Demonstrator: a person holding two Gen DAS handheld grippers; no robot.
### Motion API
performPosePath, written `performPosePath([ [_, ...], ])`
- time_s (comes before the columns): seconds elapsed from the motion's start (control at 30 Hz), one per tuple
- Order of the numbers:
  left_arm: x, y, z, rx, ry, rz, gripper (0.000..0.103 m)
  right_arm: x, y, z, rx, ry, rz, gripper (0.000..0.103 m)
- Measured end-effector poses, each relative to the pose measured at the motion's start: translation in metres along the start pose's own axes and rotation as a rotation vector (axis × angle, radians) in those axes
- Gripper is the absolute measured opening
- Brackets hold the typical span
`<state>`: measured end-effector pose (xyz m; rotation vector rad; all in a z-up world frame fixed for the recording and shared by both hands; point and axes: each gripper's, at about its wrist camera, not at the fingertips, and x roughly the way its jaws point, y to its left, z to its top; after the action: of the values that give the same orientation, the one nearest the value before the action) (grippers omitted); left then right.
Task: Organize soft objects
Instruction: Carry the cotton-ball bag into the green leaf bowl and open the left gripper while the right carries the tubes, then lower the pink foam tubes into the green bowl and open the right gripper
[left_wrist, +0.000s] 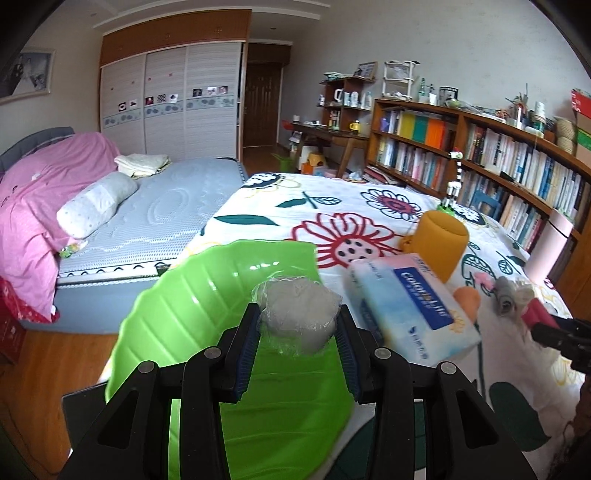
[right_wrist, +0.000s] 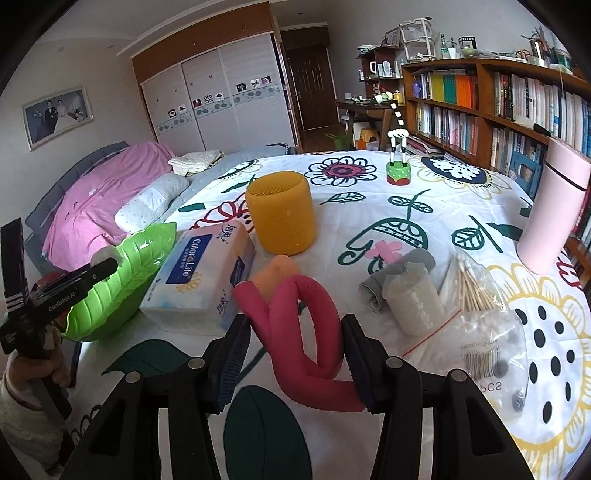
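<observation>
Hovering over the green leaf tray (left_wrist: 192, 314), left tongs (left_wrist: 297, 325) grip a wrapped white wad (left_wrist: 299, 314); right tongs (right_wrist: 295, 354) gape around the pink foam tube (right_wrist: 306, 332), running away from them.

Each handheld gripper, left gripper (left_wrist: 297, 325) and right gripper (right_wrist: 295, 350), consists of black plastic linkage arms joined by round silver pivot screws, ending in two fingers (right_wrist: 231, 354) faced with ribbed dark blue pads. The left unit's body bears white "GenRobot.AI" lettering and a black-and-white striped strap. The person's hand (right_wrist: 35, 373) emerges from a white sleeve (right_wrist: 22, 417).
</observation>
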<state>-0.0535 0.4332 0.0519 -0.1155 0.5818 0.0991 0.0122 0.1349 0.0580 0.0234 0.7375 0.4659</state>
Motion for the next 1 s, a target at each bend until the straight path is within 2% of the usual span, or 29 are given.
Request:
performPosePath([
  [0.1, 0.001, 0.01, -0.002, -0.018, 0.008, 0.021, 0.046, 0.003, 0.011, 0.007, -0.013, -0.004, 0.022, 0.054],
  [0.17, 0.001, 0.016, -0.003, -0.032, 0.012, 0.04, 0.061, 0.006, 0.02, 0.012, -0.024, -0.006, 0.039, 0.054],
  [0.2, 0.001, 0.018, -0.004, -0.039, 0.01, 0.052, 0.073, 0.007, 0.024, 0.014, -0.03, -0.007, 0.047, 0.054],
  [0.23, 0.0, 0.021, -0.004, -0.045, -0.001, 0.067, 0.08, 0.008, 0.028, 0.016, -0.036, -0.007, 0.054, 0.054],
  [0.37, -0.008, 0.028, -0.005, -0.037, -0.043, 0.111, 0.086, 0.014, 0.048, 0.023, -0.064, -0.005, 0.095, 0.054],
  [0.5, -0.015, 0.035, -0.005, -0.043, -0.069, 0.145, 0.098, 0.022, 0.07, 0.029, -0.094, 0.002, 0.148, 0.054],
  [0.63, -0.023, 0.041, -0.005, -0.063, -0.099, 0.173, 0.101, 0.034, 0.094, 0.032, -0.133, 0.022, 0.197, 0.054],
  [0.8, -0.032, 0.05, -0.001, -0.091, -0.138, 0.246, 0.101, 0.051, 0.124, 0.032, -0.19, 0.053, 0.25, 0.054],
  [1.0, -0.045, 0.062, 0.001, -0.137, -0.188, 0.246, 0.103, 0.07, 0.154, 0.029, -0.241, 0.094, 0.298, 0.054],
])
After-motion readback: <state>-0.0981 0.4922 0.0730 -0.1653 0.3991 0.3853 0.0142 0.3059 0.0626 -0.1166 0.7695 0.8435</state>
